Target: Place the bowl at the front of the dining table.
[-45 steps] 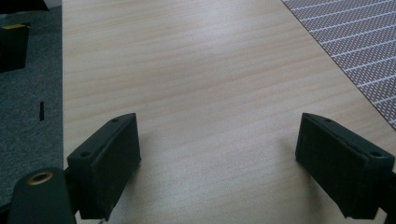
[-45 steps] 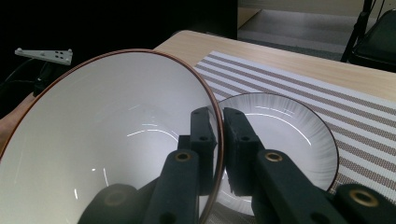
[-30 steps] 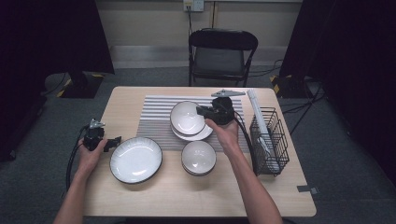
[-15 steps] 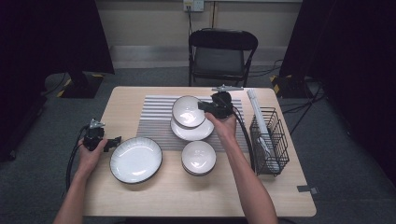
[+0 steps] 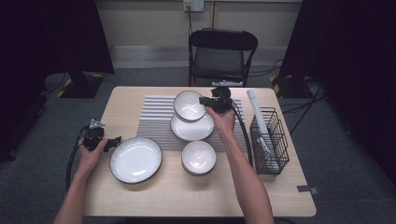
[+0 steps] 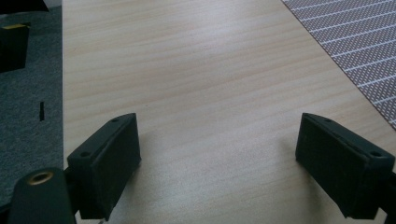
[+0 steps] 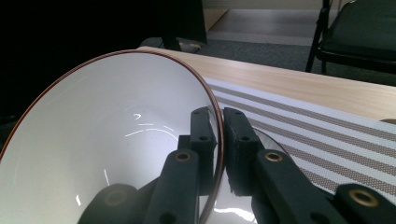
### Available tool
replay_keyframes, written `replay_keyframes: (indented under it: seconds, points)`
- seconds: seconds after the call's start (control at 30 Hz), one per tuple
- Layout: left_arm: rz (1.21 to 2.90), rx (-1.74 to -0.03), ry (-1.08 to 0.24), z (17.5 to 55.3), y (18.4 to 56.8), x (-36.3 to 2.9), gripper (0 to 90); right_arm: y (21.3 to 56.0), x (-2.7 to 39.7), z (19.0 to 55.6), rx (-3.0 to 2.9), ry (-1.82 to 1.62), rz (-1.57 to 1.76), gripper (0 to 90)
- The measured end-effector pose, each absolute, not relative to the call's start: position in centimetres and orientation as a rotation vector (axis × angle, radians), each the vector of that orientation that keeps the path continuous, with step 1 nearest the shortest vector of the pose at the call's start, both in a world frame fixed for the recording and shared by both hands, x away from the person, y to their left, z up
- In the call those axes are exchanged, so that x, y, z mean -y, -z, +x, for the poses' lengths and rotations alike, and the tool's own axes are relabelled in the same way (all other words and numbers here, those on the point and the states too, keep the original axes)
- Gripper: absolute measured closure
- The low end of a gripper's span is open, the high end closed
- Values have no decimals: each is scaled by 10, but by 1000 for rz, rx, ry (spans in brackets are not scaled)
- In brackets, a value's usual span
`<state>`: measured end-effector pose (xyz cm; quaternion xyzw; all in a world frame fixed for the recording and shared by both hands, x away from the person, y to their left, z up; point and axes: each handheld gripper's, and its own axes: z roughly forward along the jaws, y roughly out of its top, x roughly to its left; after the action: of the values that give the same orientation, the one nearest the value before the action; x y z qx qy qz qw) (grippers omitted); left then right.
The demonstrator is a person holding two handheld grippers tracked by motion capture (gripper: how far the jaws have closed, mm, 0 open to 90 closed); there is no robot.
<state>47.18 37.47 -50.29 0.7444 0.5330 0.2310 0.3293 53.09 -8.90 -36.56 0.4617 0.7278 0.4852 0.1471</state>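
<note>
My right gripper (image 5: 204, 101) is shut on the right rim of a white bowl with a dark edge (image 5: 188, 105), held tilted over the far part of the striped mat (image 5: 154, 116). In the right gripper view the two jaws (image 7: 219, 123) pinch the thin rim, one inside and one outside the bowl (image 7: 102, 149). A white plate (image 5: 192, 127) lies on the mat just below the bowl. My left gripper (image 5: 113, 142) rests open at the table's left side, beside a large white plate (image 5: 135, 160); its jaws (image 6: 217, 140) stand wide apart over bare wood.
Stacked small bowls (image 5: 199, 157) sit in front of the mat. A black wire rack (image 5: 268, 140) with long white pieces stands at the right. A folding chair (image 5: 223, 49) is behind the table (image 5: 187, 196). The mat's corner (image 6: 355, 42) appears in the left gripper view.
My right hand has carried the bowl away from me, from over the plate toward the far edge of the mat. The left hand has stayed put.
</note>
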Motion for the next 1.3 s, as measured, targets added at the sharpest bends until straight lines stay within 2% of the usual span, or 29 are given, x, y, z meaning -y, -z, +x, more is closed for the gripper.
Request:
replay_keyframes:
  seconds: [0.67,1.3]
  points:
    - [1948,-1394,-604,472,503,-375,133,386,87,554,-2112,-1315,1399,834]
    - [1947,-1396,-603,472,503,-375,133,416,87,561,-2126,-1245,1473,833]
